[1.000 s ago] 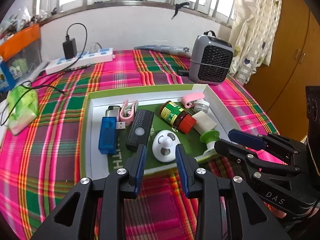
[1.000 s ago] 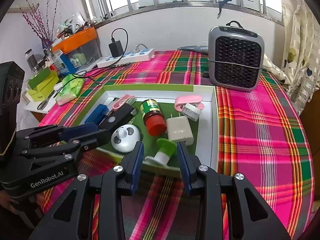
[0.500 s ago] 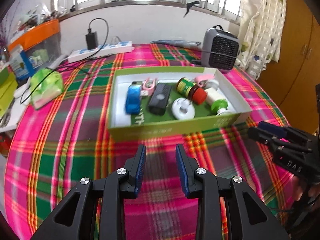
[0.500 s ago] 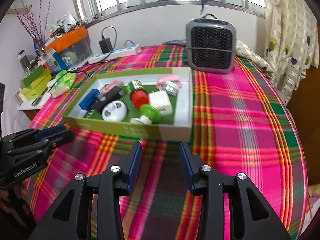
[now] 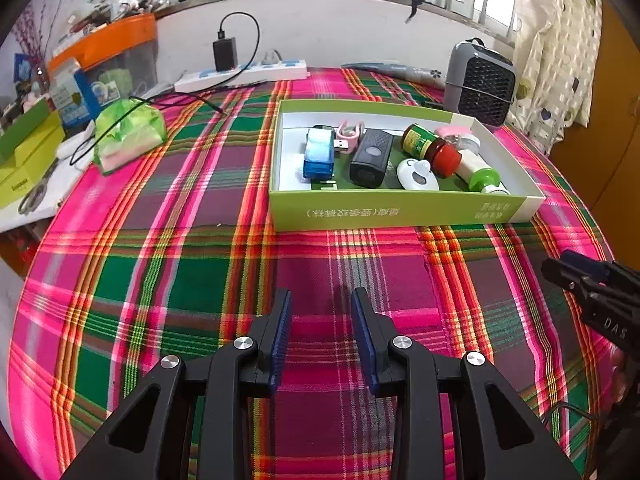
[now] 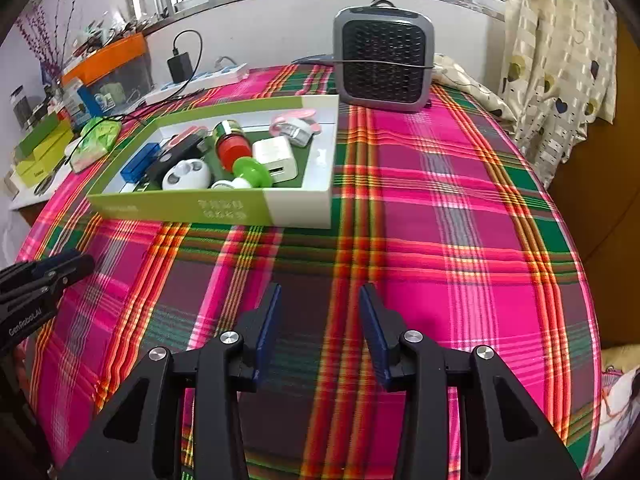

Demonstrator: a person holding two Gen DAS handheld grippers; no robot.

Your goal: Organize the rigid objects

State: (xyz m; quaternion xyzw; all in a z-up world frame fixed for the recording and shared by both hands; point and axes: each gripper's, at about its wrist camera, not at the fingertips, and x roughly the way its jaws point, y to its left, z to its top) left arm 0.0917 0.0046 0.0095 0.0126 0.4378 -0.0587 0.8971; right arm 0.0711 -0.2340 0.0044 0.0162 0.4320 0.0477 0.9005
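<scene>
Several small rigid things lie gathered inside the green-and-white box (image 5: 400,210), which sits toward the far side of the table (image 5: 200,280), near the grey heater (image 5: 480,80) at the far right corner. A blue USB gadget (image 5: 319,154), a black rectangular device (image 5: 370,158), a white round piece (image 5: 418,174), a red-capped jar (image 5: 430,148), a green-capped bottle (image 5: 480,172) and a white charger (image 6: 276,158) lie side by side on the box floor, so the sorting looks largely done and nothing loose shows on the plaid cloth.

Both pairs of tongs hang over the bare cloth near the table's near edge, well apart from the box, likely backed off after the last drop. The left tongs (image 5: 322,336) stand part open with only cloth between the blue pads. The right tongs (image 6: 320,328) are also part open and empty, touching nothing.
</scene>
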